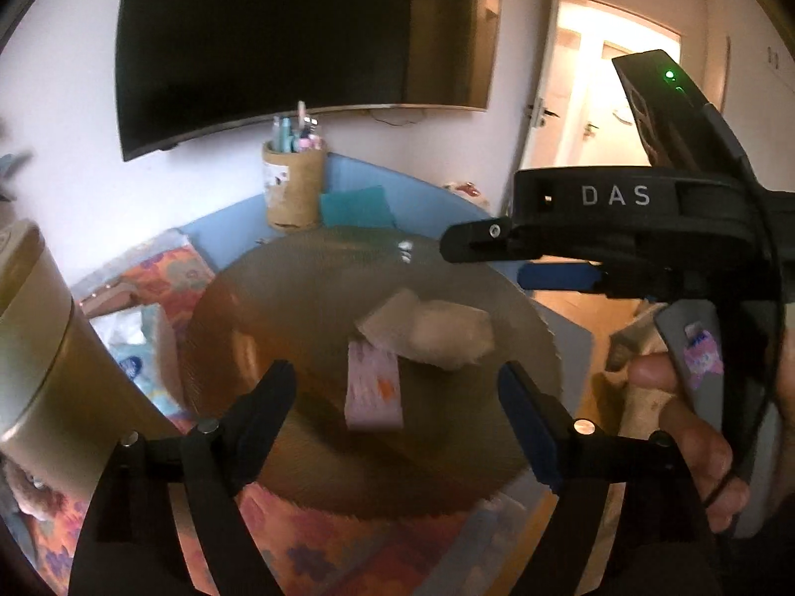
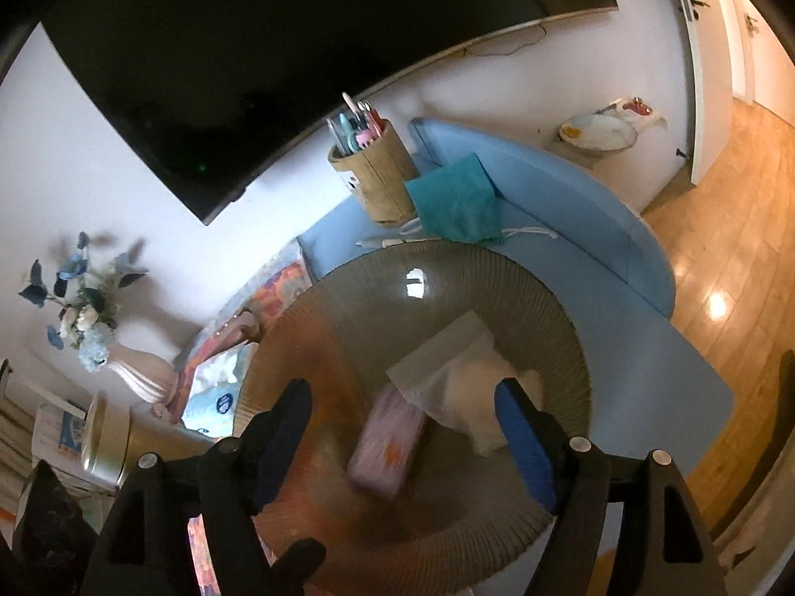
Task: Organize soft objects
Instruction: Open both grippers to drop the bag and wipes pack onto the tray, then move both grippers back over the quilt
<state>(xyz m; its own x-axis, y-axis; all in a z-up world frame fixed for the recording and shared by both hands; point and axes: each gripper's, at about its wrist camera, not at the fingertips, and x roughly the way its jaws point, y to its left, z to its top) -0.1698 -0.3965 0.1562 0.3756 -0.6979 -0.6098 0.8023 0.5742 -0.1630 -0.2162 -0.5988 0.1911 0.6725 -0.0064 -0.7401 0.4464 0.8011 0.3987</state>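
Sitting on plate: a pink patterned pouch (image 2: pixel 385 442) and a pale folded cloth (image 2: pixel 464 377) are lying together on the round ribbed plate (image 2: pixel 343 308), touching or overlapping at one end.
Task progress: two soft things are looking already gathered, by my judgement; the teal cloth (image 2: pixel 454 198) and the tissue pack (image 2: pixel 216 397) are lying outside the plate, so sorting is probably only partly done.
Left hand-held gripper (image 1: pixel 397 392): hovering above the plate, fingers spread apart, holding nothing.
Right hand-held gripper (image 2: pixel 402 414): also hanging over the plate, fingers apart and holding nothing; in the left view it is showing from the side, level with the plate's far edge.
Surface: a blue surface (image 2: pixel 646 382) is carrying the plate, a flowered mat (image 1: pixel 164 273), a pen holder (image 2: pixel 375 174), a vase of blue flowers (image 2: pixel 94 328) and a gold tin (image 2: pixel 107 439).
Room: a dark television (image 1: pixel 298 35) is hanging on the white wall; wooden flooring (image 2: pixel 735 258) is leading past an open door.
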